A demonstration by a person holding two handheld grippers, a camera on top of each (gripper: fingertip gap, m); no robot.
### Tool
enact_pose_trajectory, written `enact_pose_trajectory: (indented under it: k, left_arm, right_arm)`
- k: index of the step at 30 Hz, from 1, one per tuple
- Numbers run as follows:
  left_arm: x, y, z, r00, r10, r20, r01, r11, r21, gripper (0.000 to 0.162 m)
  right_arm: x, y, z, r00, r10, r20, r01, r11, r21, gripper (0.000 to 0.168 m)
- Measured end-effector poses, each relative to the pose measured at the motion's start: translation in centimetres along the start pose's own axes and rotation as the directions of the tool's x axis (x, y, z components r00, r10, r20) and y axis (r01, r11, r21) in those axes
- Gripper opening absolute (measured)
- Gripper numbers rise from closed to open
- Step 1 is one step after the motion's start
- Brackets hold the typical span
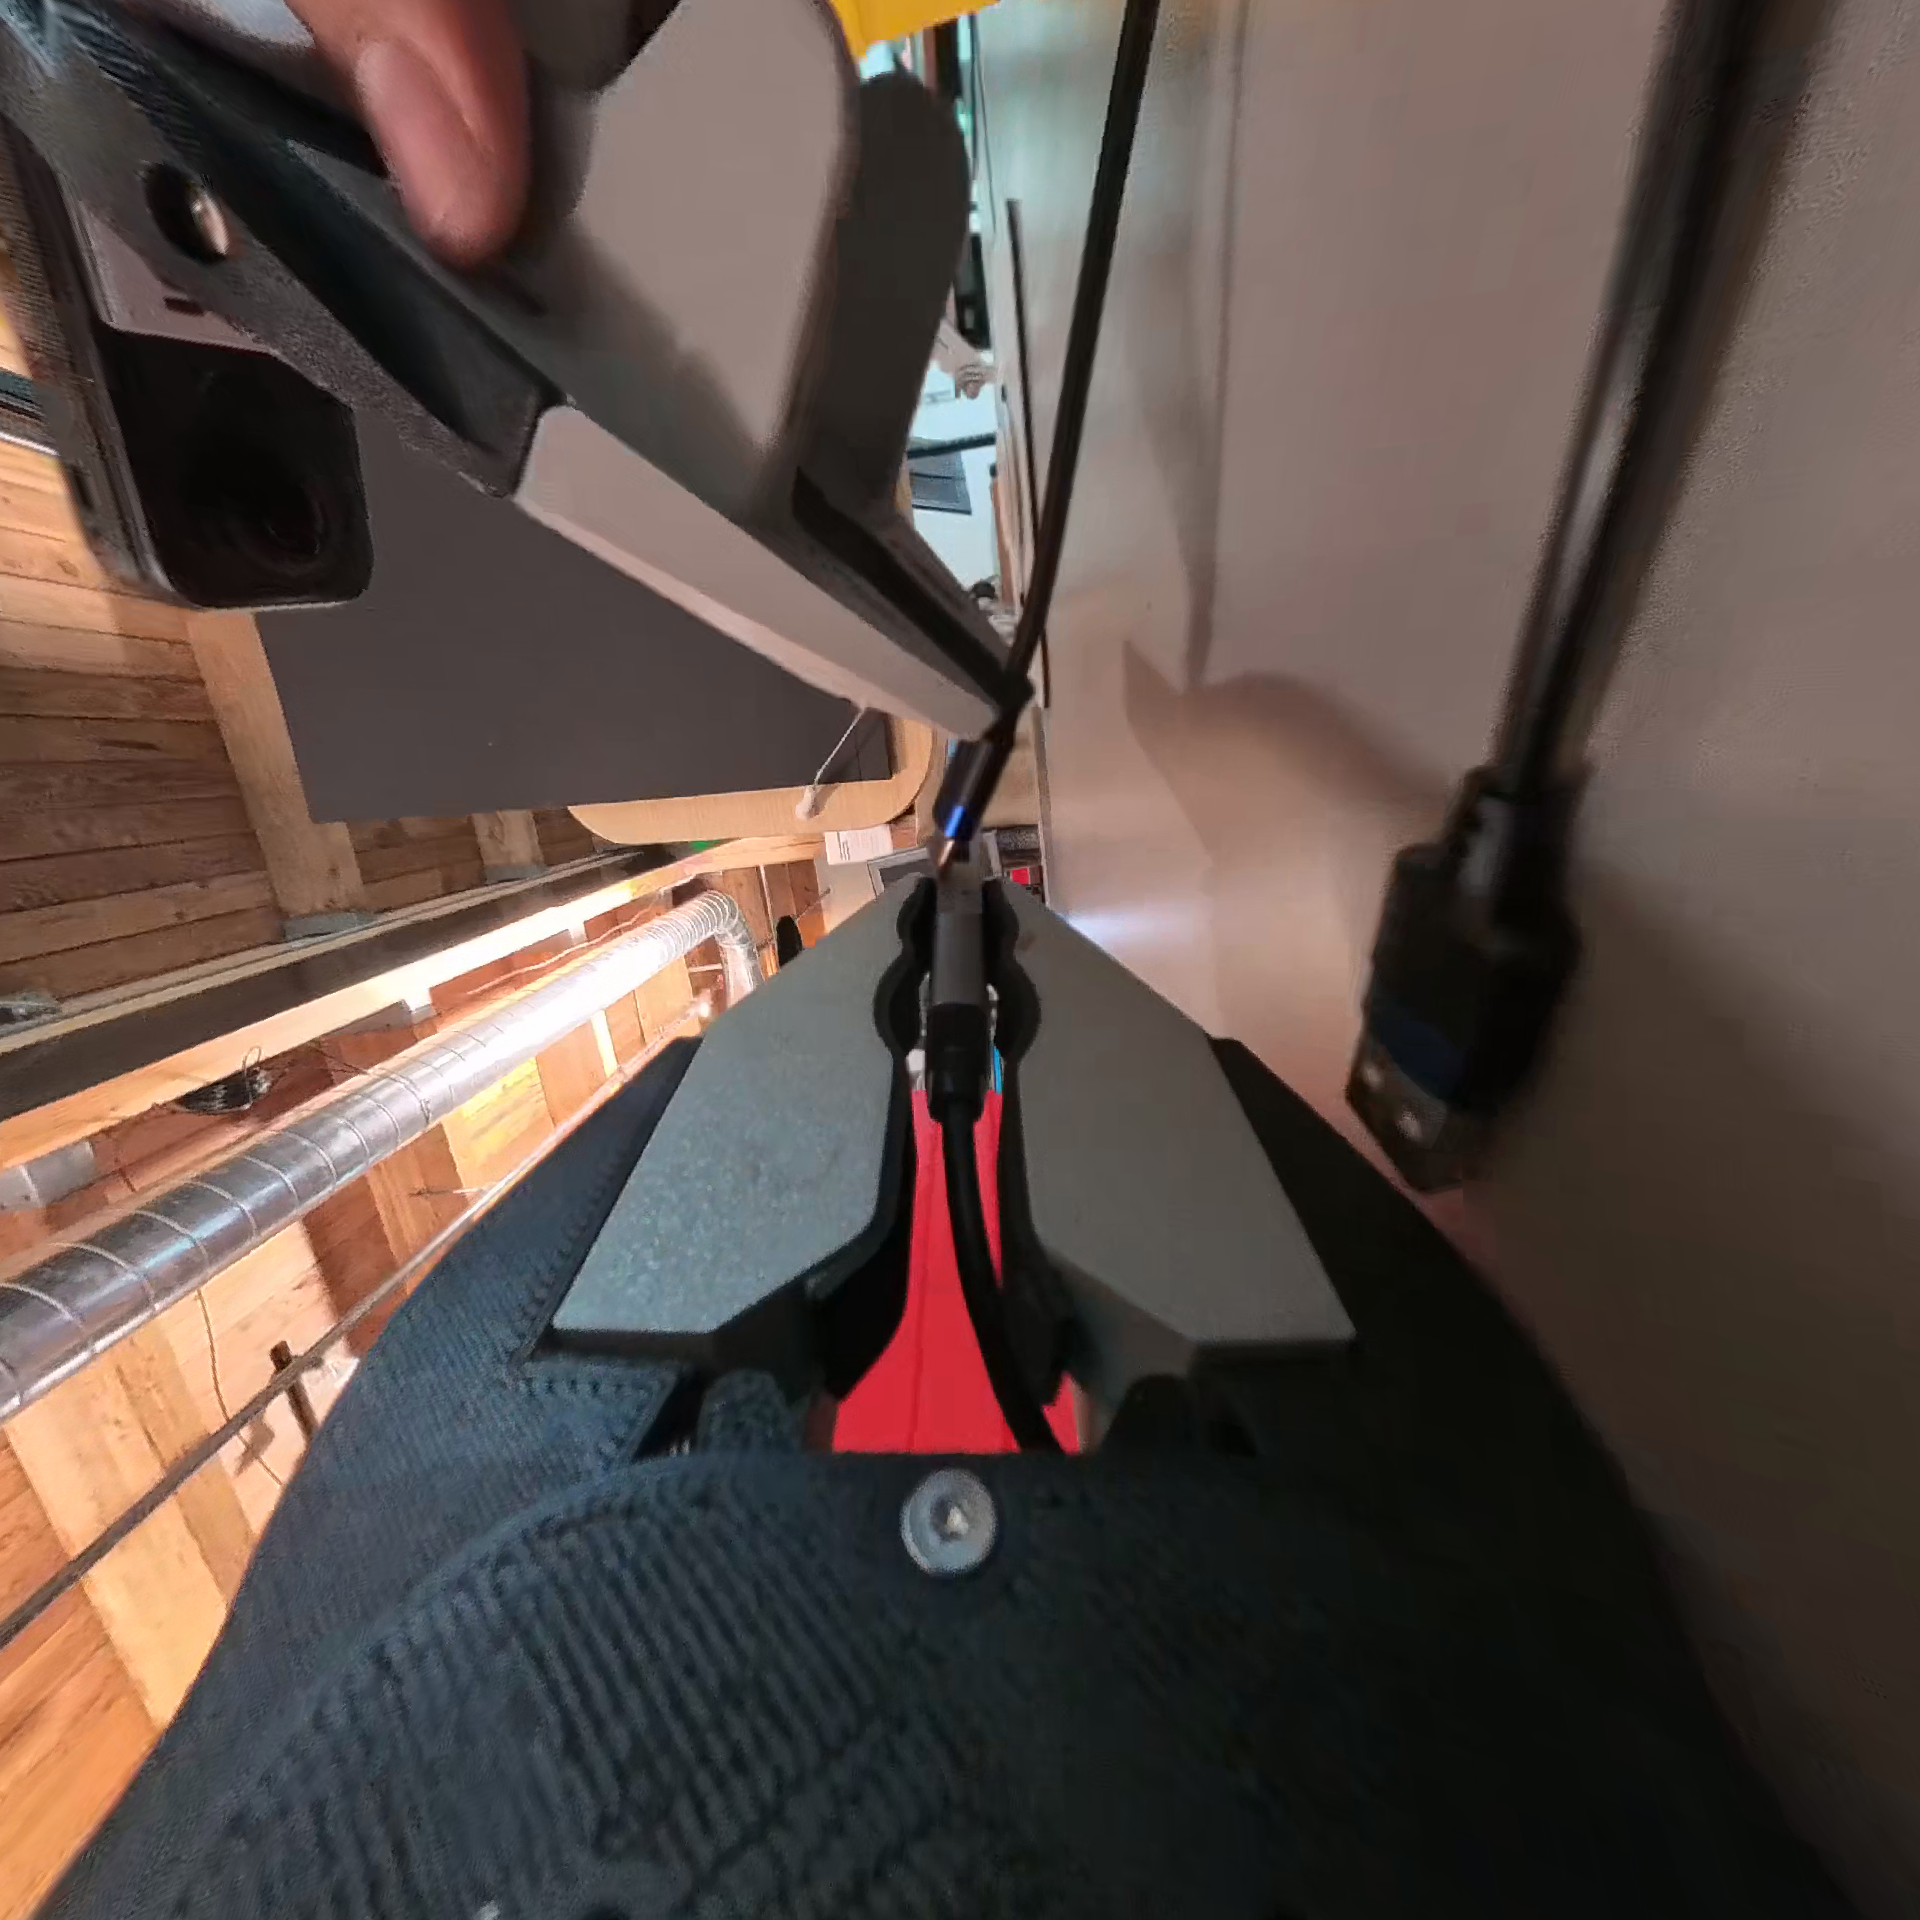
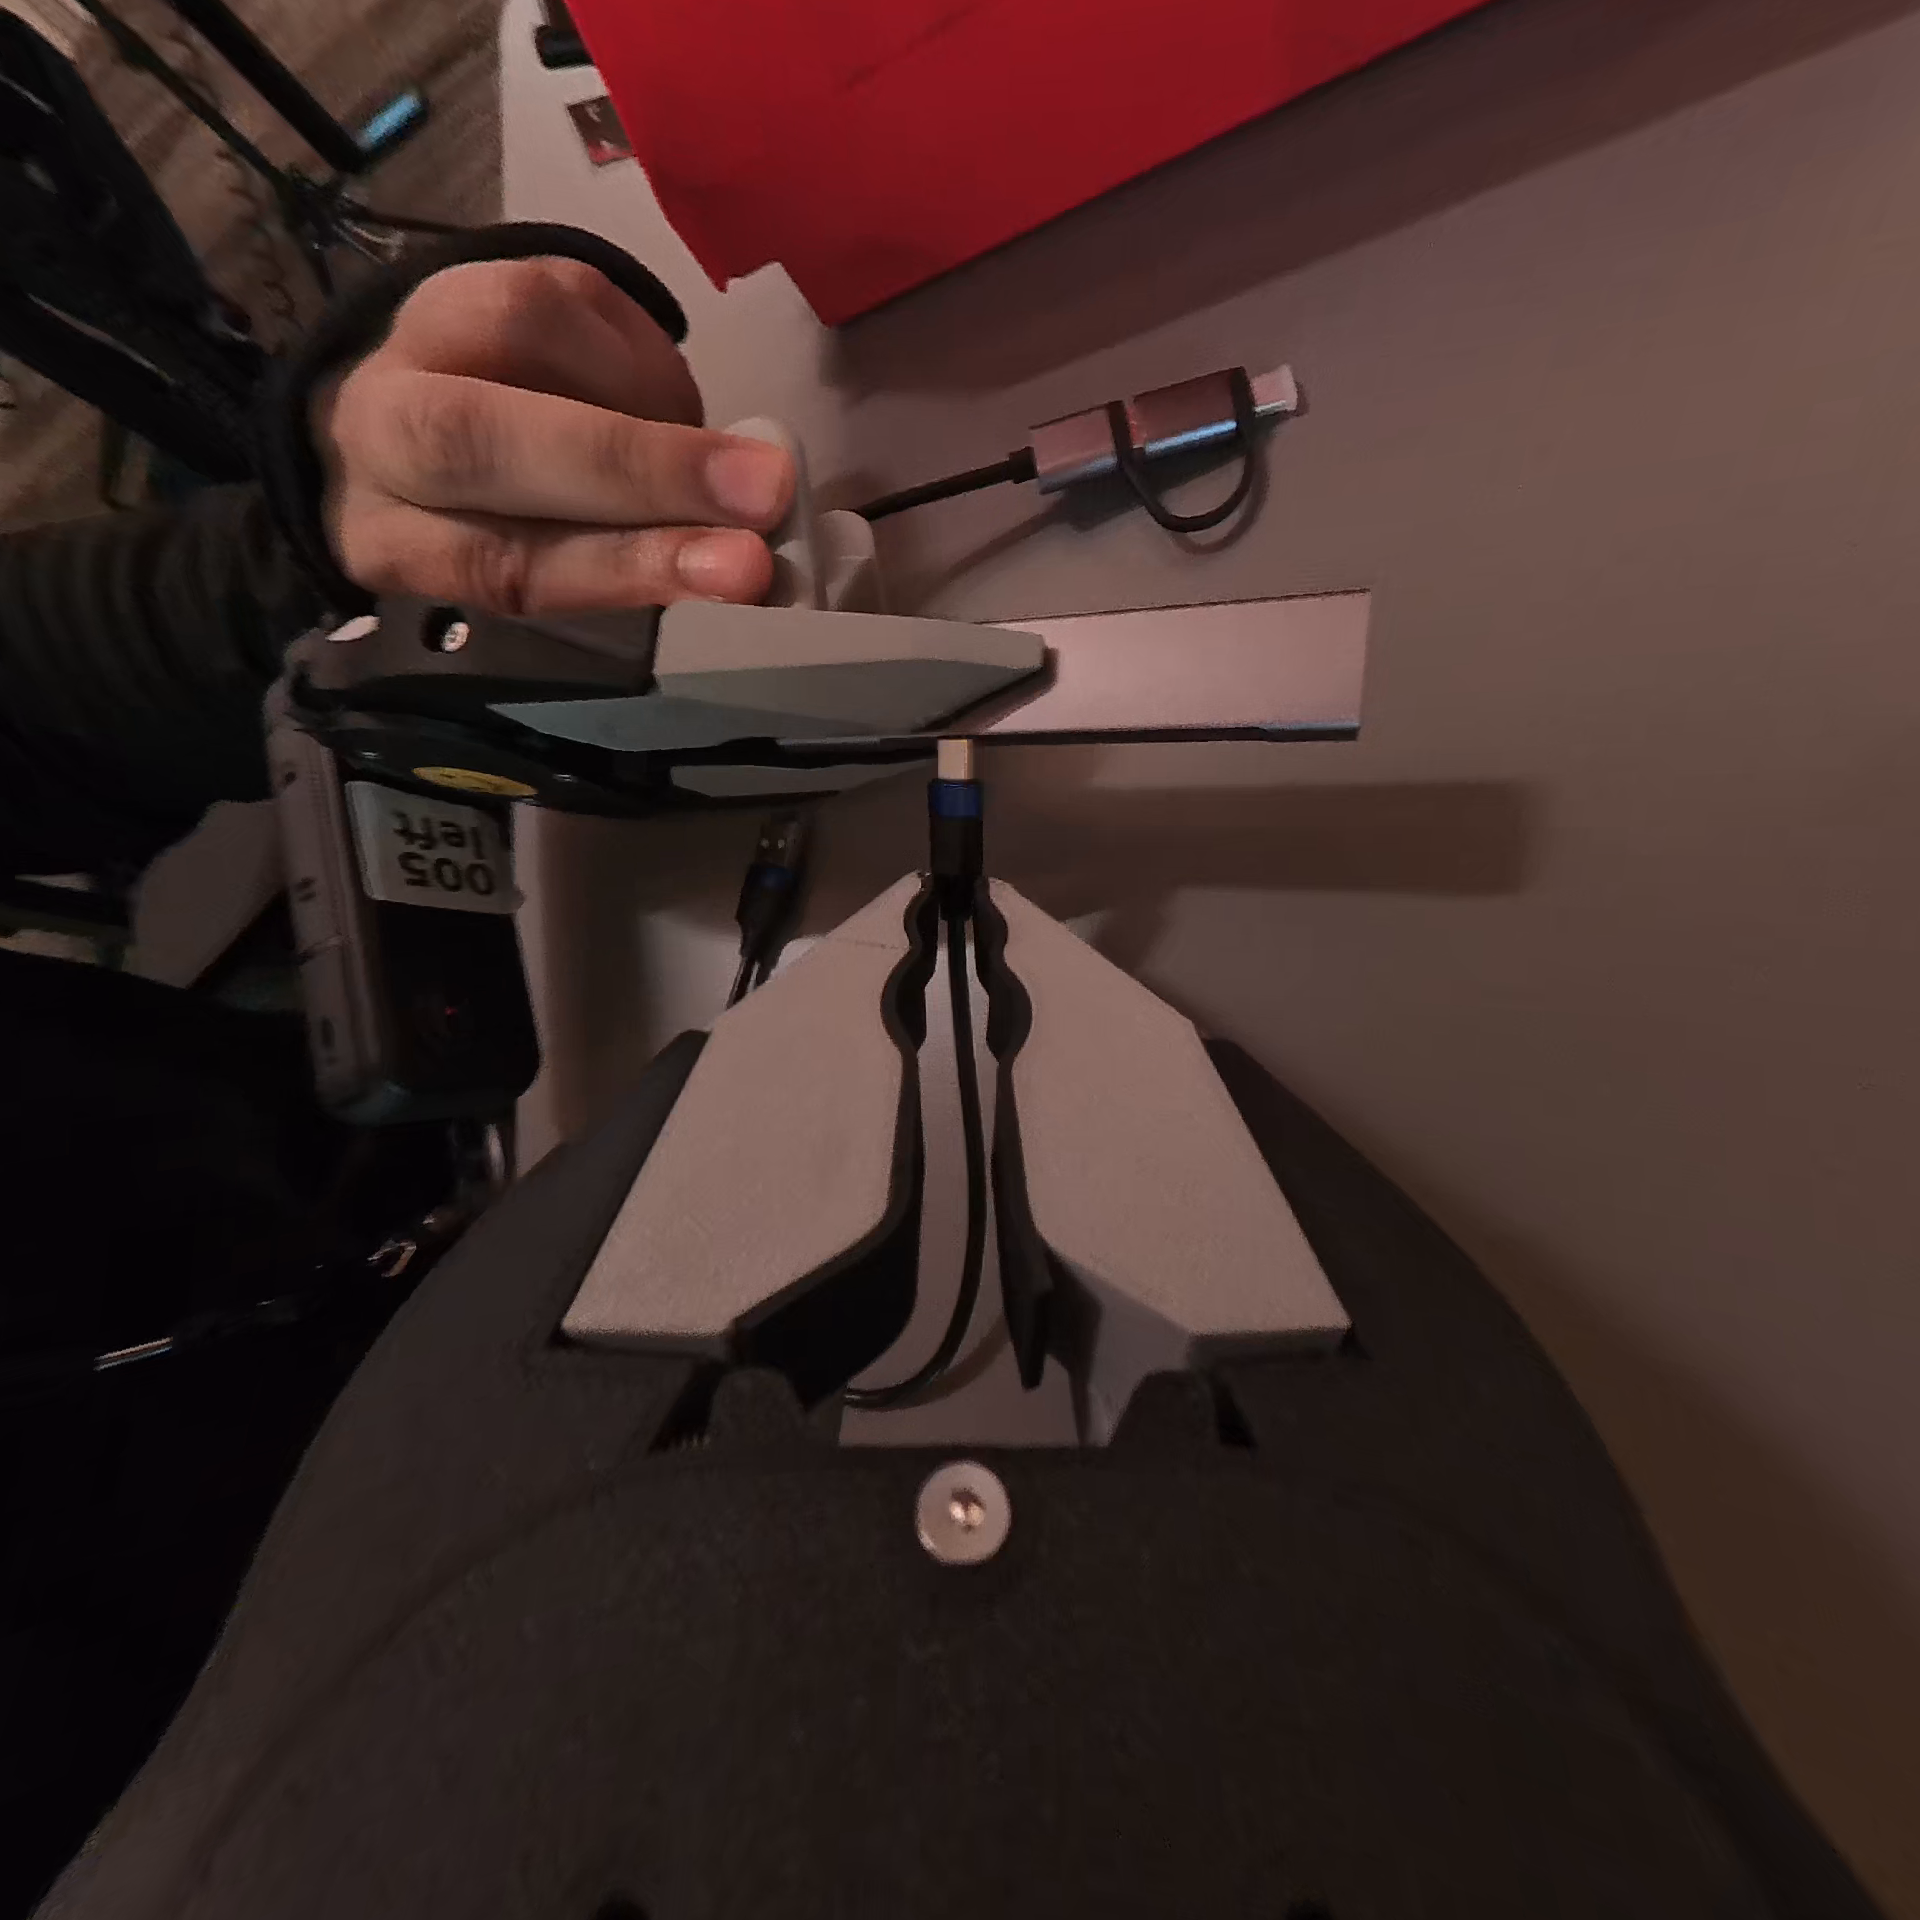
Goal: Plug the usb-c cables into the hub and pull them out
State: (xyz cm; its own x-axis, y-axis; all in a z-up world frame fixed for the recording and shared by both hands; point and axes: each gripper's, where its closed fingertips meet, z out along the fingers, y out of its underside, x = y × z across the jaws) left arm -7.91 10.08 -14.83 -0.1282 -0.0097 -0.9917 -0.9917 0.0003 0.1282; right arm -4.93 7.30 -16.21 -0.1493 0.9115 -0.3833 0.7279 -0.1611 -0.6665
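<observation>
Hub (image 2: 1195, 675): long grey bar held level above the table (image 2: 1558, 1039), its narrow edge facing the right wrist camera; one blue-ringed plug (image 2: 956, 816) at that edge, metal tip touching it, shell exposed; how deep it sits cannot be told.
Small adapter (image 2: 1164, 436): second grey block lying on the table beyond the hub, short black lead looped around it.
Left tool (image 1: 956, 894): closed on the hub's end, seen end-on as a slim dark grey piece between the fingertips, black lead trailing back between the fingers.
Right tool (image 2: 956, 904): closed on the usb-c cable (image 2: 971, 1143) just behind the plug, cable running back between the fingers.
Right wrist view only: whole length of the hub, small adapter, red sheet (image 2: 1039, 135) on the far table, hand (image 2: 520, 468) on the left tool's body, loose plug (image 2: 774, 862) lying near the left tool.
Left wrist view only: wooden ceiling with a silver duct (image 1: 364, 1112), camera (image 1: 249, 499) under the right tool's body, larger black plug blurred at the right edge.
Plug relative to tools: straight ahead of the right tool's fingertips, tip-to-tip with the left tool's grip on the hub, well above the table.
</observation>
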Motion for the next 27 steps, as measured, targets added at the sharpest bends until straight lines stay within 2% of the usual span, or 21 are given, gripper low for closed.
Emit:
enact_pose_trajectory:
  k: [6,11,27]
  left_arm:
    - [-0.10,-0.45,-0.45,1.000,0.012,0.013,-0.013,0.999,0.037,0.007]
    - [-0.22,-0.15,-0.39,1.000,0.004,0.018,-0.005,1.000,0.023,0.007]
    - [-0.55,-0.57,-0.63,0.998,0.034,0.050,-0.036,0.999,0.039,0.007]
  right_arm:
    - [-0.10,-0.19,-0.20,0.996,0.064,0.056,-0.065,0.998,0.019,0.003]
    - [-0.35,0.34,0.17,0.996,0.062,0.063,-0.061,0.998,-0.014,0.003]
    - [-0.34,0.17,-0.33,0.993,0.084,0.085,-0.085,0.996,0.000,0.003]
